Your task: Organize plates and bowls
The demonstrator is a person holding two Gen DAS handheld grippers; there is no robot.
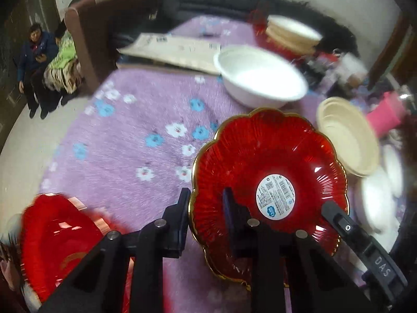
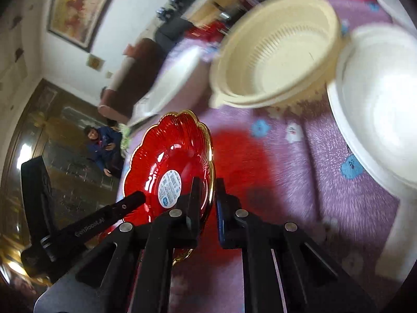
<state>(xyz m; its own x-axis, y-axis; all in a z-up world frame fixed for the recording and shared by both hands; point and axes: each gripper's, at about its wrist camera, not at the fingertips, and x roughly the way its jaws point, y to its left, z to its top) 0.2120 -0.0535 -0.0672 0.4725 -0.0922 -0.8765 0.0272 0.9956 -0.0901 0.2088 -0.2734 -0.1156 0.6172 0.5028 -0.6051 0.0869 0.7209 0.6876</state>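
Observation:
A red scalloped plate with a gold rim and a round white sticker (image 1: 268, 180) is held tilted above the purple flowered cloth (image 1: 130, 135). My left gripper (image 1: 206, 208) is shut on its left rim. My right gripper (image 2: 208, 198) is shut on the same plate (image 2: 169, 161) at the opposite rim, and its finger (image 1: 336, 216) shows in the left wrist view. Another red plate (image 1: 54, 240) lies at the lower left. A white bowl (image 1: 260, 75) and a cream strainer bowl (image 1: 349, 135) sit beyond.
A stack of cream bowls on red plates (image 1: 292, 36) stands at the back. White bowls (image 2: 378, 109) lie at the right, by a cream strainer (image 2: 276, 49). Flat cardboard (image 1: 172, 49) lies at the far edge. A pink container (image 1: 385, 114) is on the right. A person (image 1: 36, 60) sits at left.

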